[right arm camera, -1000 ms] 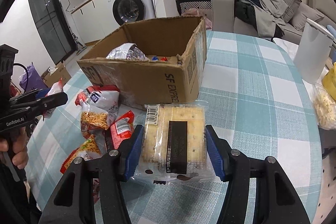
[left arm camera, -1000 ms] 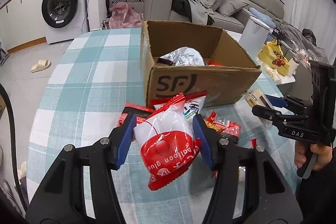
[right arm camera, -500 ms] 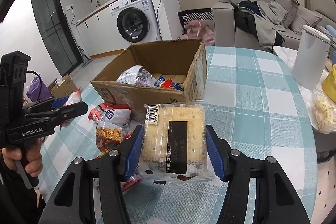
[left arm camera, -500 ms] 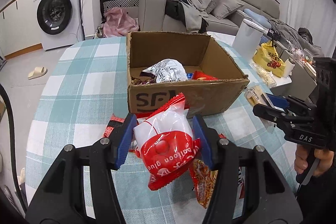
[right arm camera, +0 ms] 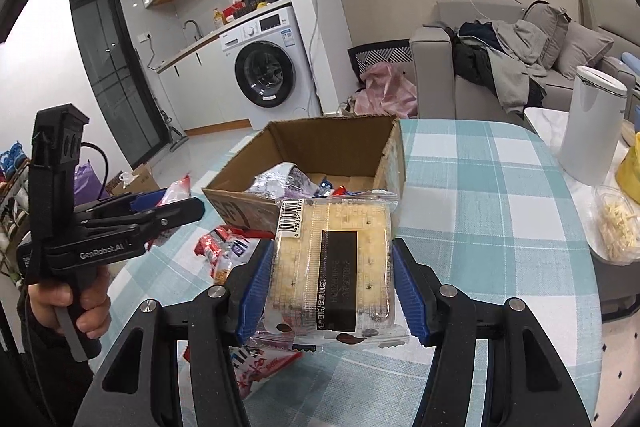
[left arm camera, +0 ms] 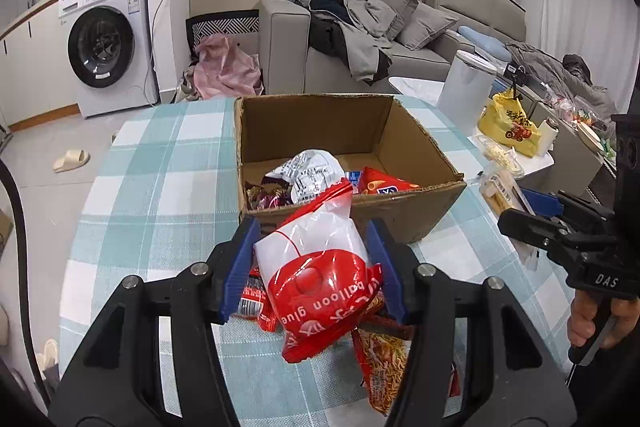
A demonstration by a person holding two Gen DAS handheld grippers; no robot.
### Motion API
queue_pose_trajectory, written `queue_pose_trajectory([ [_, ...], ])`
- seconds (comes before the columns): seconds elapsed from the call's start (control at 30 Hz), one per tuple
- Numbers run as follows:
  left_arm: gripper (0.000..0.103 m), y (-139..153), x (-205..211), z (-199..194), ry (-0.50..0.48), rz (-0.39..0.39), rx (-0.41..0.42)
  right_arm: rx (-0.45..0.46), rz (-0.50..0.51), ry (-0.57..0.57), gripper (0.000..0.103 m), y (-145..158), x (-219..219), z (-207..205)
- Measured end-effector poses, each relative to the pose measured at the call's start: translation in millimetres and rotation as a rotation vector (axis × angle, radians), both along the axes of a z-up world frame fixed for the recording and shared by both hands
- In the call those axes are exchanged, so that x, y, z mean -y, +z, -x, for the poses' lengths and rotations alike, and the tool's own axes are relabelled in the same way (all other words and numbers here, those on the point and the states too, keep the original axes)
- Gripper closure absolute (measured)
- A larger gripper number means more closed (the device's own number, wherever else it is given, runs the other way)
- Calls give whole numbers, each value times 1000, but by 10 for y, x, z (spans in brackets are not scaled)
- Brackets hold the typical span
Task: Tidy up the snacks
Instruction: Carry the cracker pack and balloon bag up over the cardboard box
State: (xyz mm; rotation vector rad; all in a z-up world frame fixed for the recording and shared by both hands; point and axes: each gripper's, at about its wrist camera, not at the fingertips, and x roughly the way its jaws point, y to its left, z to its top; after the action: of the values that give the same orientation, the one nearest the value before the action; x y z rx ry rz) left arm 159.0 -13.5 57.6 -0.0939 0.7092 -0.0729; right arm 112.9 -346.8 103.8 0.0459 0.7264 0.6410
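Observation:
My left gripper (left arm camera: 314, 259) is shut on a red and white snack bag (left arm camera: 320, 275), held above the checked table just in front of the open cardboard box (left arm camera: 424, 201). Inside the box lie a silver packet (left arm camera: 310, 173) and a red packet (left arm camera: 380, 183). In the right wrist view my right gripper (right arm camera: 332, 267) is shut on a clear pack of crackers (right arm camera: 334, 263), raised near the box (right arm camera: 316, 143). Each gripper also shows from the side in the other view: the right gripper (left arm camera: 516, 205) and the left gripper (right arm camera: 176, 199).
Loose snack packets (left arm camera: 380, 359) lie on the table (left arm camera: 160, 187) under my left gripper, more packets (right arm camera: 224, 247) left of the crackers. A white canister (right arm camera: 590, 131), a plastic tub (right arm camera: 616, 223) and a yellow bag (left arm camera: 510, 125) stand to the right. A person's hand (right arm camera: 72, 307) grips the left handle.
Both grippers have risen with their packets still held, so the box looks lower and farther and more of its inside shows. Neither grip has changed.

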Motion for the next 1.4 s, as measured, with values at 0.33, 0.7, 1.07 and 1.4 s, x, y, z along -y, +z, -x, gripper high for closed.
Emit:
queue_pose_trajectory([
  [0.33,50,174,69,-116,-15,-13,42,34,-21,10,45,153,-128,-28],
  [0.7,50,197,9,-304,-13,-34,61,39,-39,8,45,248,-351,-185],
  [1.07,50,137,34,-574,0,-61,67,5,-78,-3,45,170,-512,-500],
  [1.4,50,4,27,-821,17,-64,52,-36,-71,-13,45,35,-600,-736],
])
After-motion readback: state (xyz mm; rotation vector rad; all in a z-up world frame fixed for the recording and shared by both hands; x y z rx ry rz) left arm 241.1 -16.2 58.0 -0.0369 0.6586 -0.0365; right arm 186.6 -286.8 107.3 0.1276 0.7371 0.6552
